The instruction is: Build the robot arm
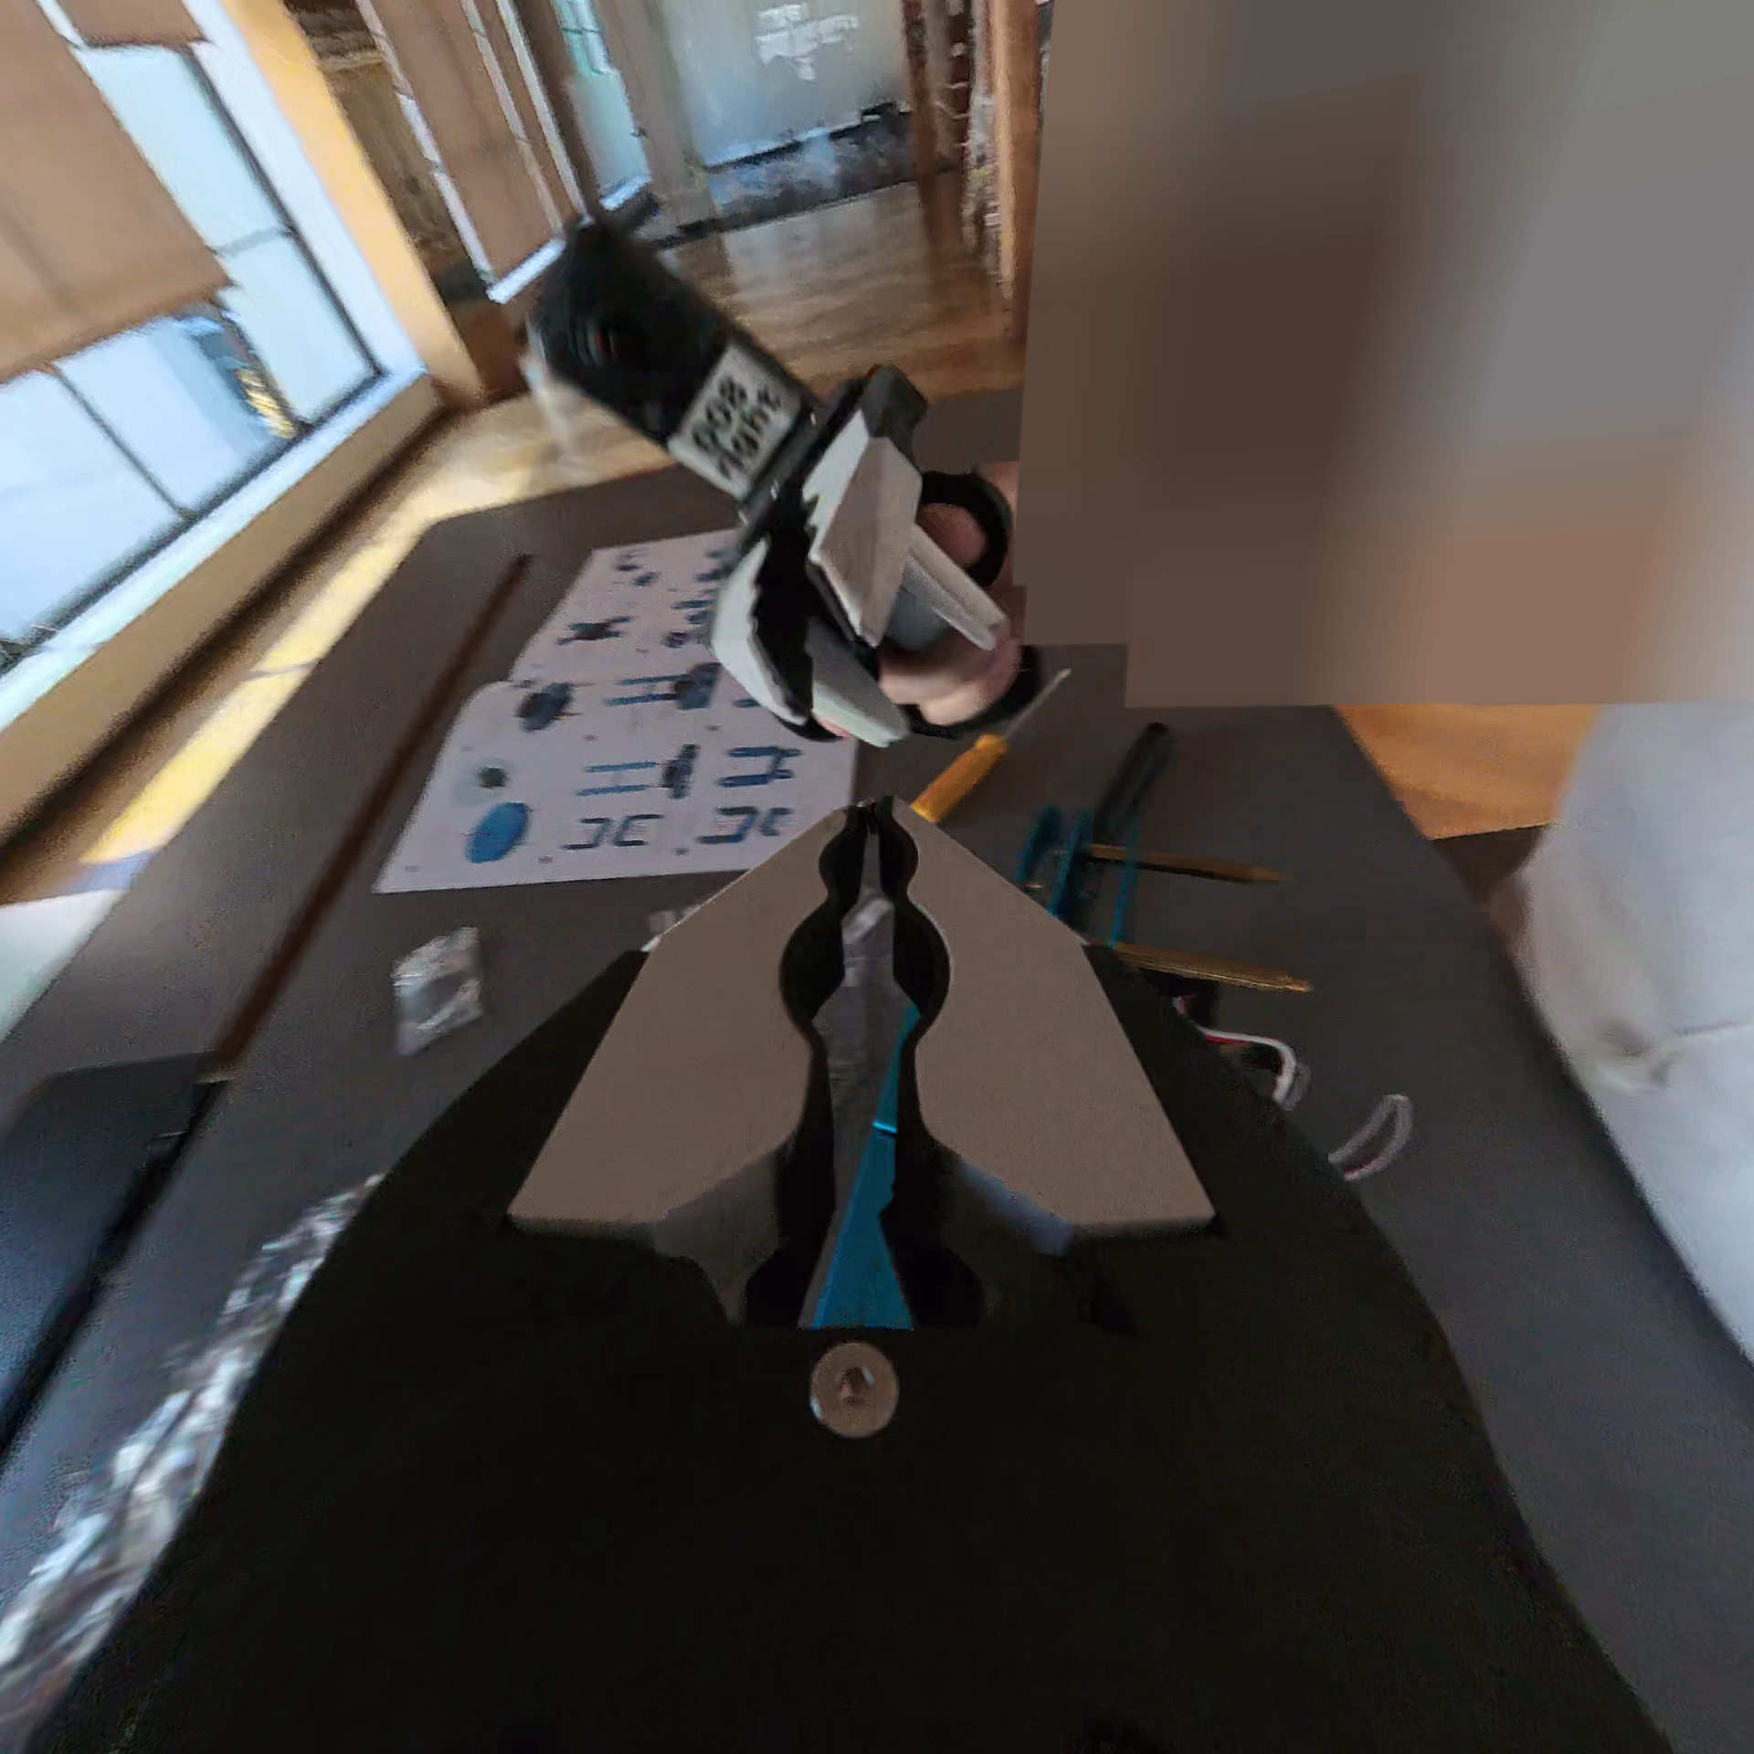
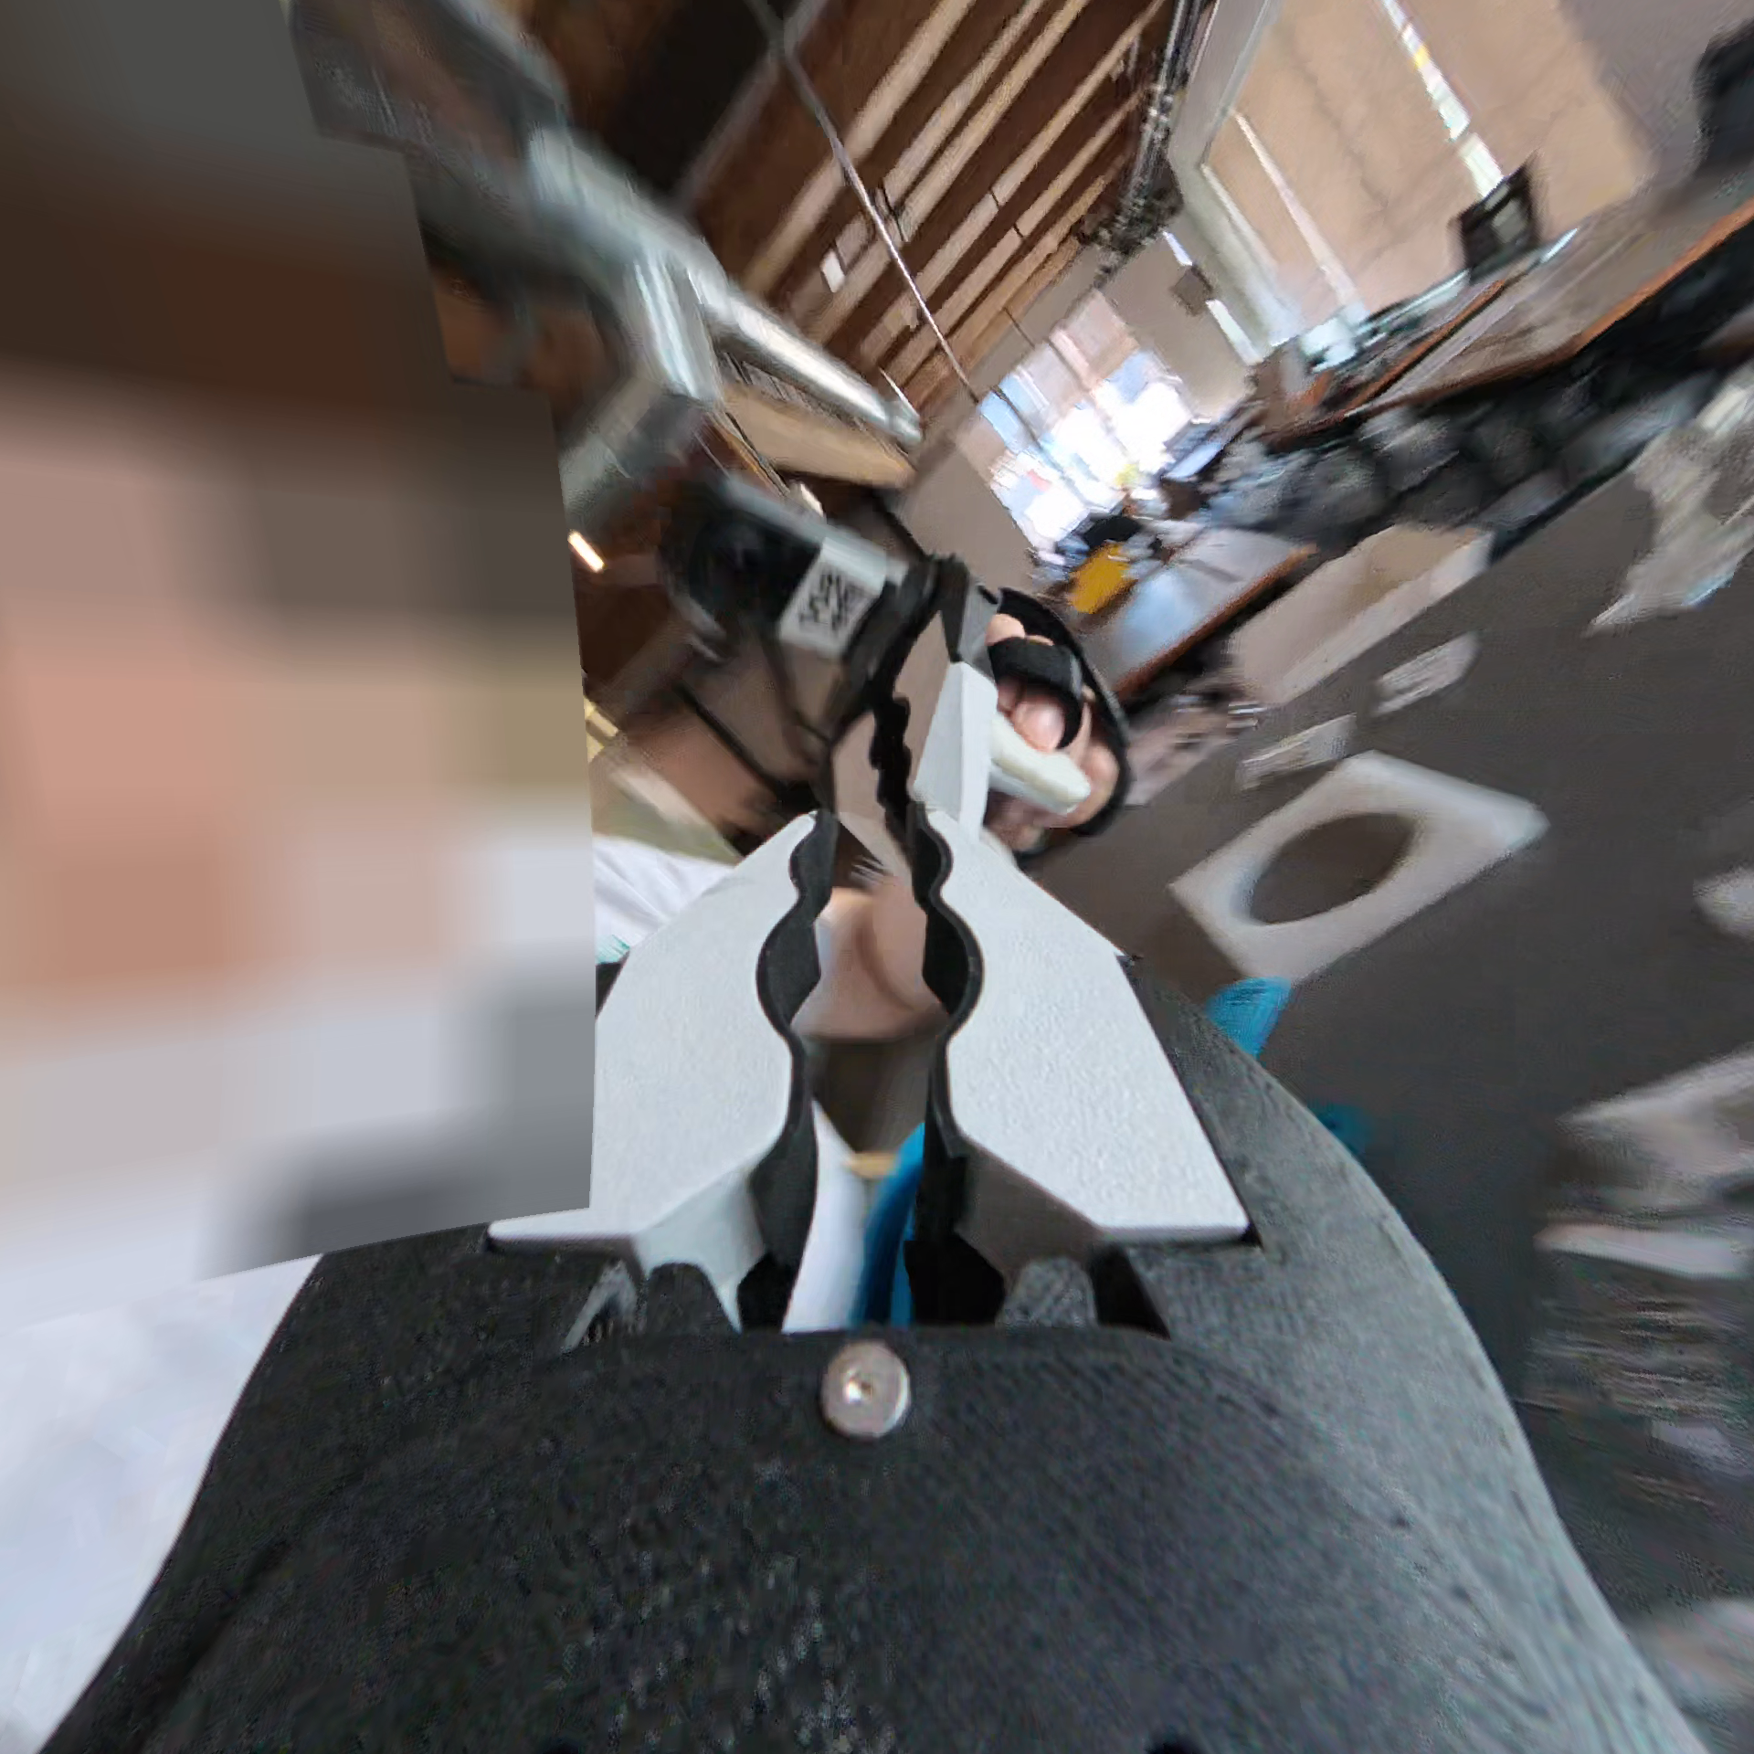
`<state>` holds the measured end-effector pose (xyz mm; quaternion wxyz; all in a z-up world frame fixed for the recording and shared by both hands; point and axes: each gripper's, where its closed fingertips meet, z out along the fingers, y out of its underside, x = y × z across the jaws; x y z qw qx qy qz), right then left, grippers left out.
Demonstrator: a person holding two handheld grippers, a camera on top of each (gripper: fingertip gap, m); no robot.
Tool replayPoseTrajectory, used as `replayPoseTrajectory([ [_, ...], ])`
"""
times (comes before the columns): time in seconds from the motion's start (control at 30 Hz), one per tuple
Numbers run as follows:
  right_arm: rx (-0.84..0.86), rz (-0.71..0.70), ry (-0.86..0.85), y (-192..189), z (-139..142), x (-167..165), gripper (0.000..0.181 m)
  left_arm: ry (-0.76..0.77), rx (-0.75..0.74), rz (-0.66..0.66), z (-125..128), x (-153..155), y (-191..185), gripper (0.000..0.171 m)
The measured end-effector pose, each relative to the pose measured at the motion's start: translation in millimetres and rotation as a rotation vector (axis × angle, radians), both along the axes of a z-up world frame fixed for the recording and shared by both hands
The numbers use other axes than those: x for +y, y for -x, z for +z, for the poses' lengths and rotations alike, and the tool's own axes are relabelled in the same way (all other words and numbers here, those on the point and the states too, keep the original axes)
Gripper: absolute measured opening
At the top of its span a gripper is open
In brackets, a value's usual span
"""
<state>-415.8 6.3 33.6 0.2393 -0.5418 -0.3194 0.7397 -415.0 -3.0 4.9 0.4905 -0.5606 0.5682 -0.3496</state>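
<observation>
The left claw [image 1: 878,816] is hovering above the dark grey surface [image 1: 588,959], its tips closing on each other with nothing visibly between them. Just beyond it are lying an orange-handled screwdriver [image 1: 968,774], blue-and-brass tools [image 1: 1120,873] and white printed sheets [image 1: 607,759]. The right claw [image 2: 868,835], slightly parted and empty, is pointing upward beside a white foam block with a round hole [image 2: 1348,864].
</observation>
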Motion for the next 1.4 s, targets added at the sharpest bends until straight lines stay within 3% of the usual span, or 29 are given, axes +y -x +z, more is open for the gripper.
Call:
replayPoseTrajectory([
  [0.03, -0.052, -0.043, -0.226, -1.2, -0.9, -4.9, 0.014, 0.078, -0.022, -0.041, 0.8, -3.1, 1.7, 0.001],
  [0.1, -0.151, -0.114, -0.688, -1.2, -1.6, -17.4, 0.014, 0.235, -0.046, -0.152, 1.3, -13.6, 6.0, 0.000],
  [0.17, -0.261, -0.096, -1.058, 3.9, -5.4, -31.5, 0.014, 0.383, -0.051, -0.246, 1.1, -22.3, 11.0, 0.001],
  [0.27, -0.370, -0.055, -1.387, 16.4, -10.7, -39.8, 0.019, 0.504, -0.076, -0.355, 4.6, -33.0, 17.5, 0.000],
  [0.33, -0.388, -0.027, -1.485, 24.3, -14.4, -41.7, 0.020, 0.532, -0.087, -0.386, 6.2, -36.4, 18.8, 0.000],
  [0.7, -0.364, 0.024, -1.541, 34.5, -18.1, -47.9, 0.003, 0.577, -0.103, -0.436, 11.9, -42.3, 21.9, 0.000],
  [1.27, -0.326, -0.006, -1.453, 31.8, -15.8, -51.2, 0.002, 0.653, -0.148, -0.481, 14.6, -42.5, 20.8, 0.001],
  [1.4, -0.317, -0.046, -1.447, 29.7, -13.4, -49.1, 0.002, 0.691, -0.208, -0.458, 20.4, -32.3, 23.2, 0.011],
])
